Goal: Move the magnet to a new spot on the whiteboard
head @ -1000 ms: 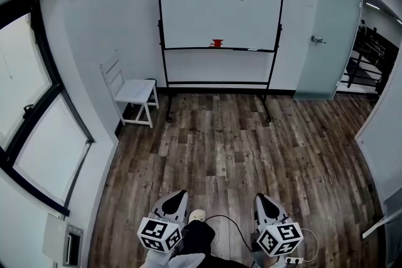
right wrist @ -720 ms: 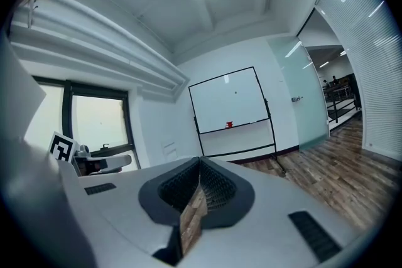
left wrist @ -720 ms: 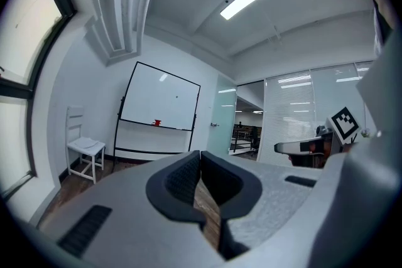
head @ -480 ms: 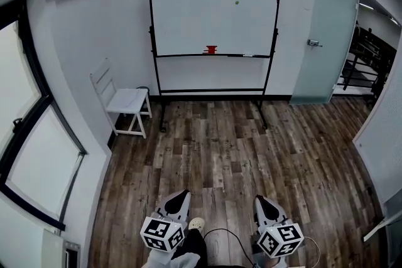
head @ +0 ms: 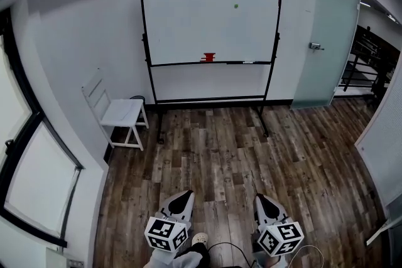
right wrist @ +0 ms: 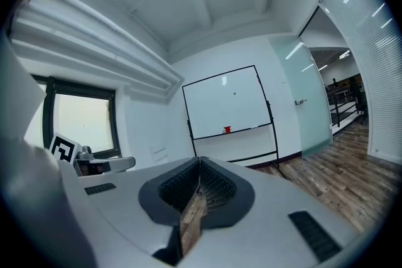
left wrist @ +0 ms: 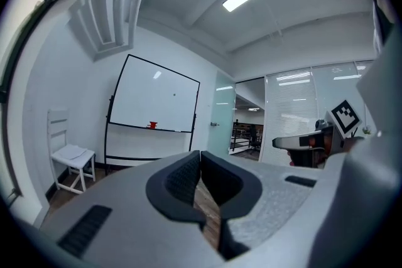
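Since the earlier frames the whiteboard has grown larger in the head view and the chair has slid toward 9 o'clock, so the person has walked closer; both grippers keep the same low place in that view

Left gripper sits at 7 o'clock in the head view, pointing level toward the board. Its own view shows the dark pads pressed together at the tips with nothing between them, only floor showing through the gap behind. Right gripper sits at 5 o'clock, just beside the left and parallel to it, and its jaws are likewise closed on nothing. A thin cable curls on the boards between the two marker cubes

Out from the tools, the dark wood floor runs toward 12 o'clock up to the board's black stand. The board stands upright against the white wall, well apart from both grippers. The magnet, a small green dot, sits on the white surface at about 1 o'clock from the board's middle, untouched. On the ledge at 6 o'clock of the board rests a small red thing, with a dark marker lying just to its right

The white chair stands at 10 o'clock from the grippers, beside the board's left leg. A frosted glass door with a handle is at 2 o'clock, and a dark-framed window fills the wall at 9 o'clock
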`<action>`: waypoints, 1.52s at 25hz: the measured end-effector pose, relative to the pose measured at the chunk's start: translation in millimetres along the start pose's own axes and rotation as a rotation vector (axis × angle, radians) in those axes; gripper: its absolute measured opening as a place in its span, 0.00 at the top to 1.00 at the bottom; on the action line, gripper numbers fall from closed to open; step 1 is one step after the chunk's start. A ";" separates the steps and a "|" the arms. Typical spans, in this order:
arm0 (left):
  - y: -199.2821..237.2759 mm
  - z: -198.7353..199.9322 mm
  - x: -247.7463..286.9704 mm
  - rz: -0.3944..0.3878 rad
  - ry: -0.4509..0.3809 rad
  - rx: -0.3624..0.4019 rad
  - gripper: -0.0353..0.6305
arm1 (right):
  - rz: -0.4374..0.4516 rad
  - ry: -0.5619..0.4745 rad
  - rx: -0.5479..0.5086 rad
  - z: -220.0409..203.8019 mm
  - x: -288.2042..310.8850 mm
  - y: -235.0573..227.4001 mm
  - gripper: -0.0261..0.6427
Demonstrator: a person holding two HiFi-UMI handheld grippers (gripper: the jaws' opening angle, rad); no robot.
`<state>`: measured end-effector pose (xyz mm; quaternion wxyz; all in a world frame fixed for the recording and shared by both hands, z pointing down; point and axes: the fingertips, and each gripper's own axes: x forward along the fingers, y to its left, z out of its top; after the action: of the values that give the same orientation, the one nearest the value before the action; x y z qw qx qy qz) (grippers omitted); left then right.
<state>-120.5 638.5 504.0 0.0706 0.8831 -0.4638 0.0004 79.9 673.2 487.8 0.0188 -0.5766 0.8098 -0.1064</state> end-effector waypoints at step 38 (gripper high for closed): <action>192.7 14.8 177.5 0.028 0.051 -0.046 0.61 | -0.074 0.045 0.038 12.1 238.5 -44.2 0.92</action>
<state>-178.1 383.3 525.0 0.1027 0.8745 -0.4739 0.0134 43.1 433.9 506.5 0.0077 -0.6032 0.7860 -0.1354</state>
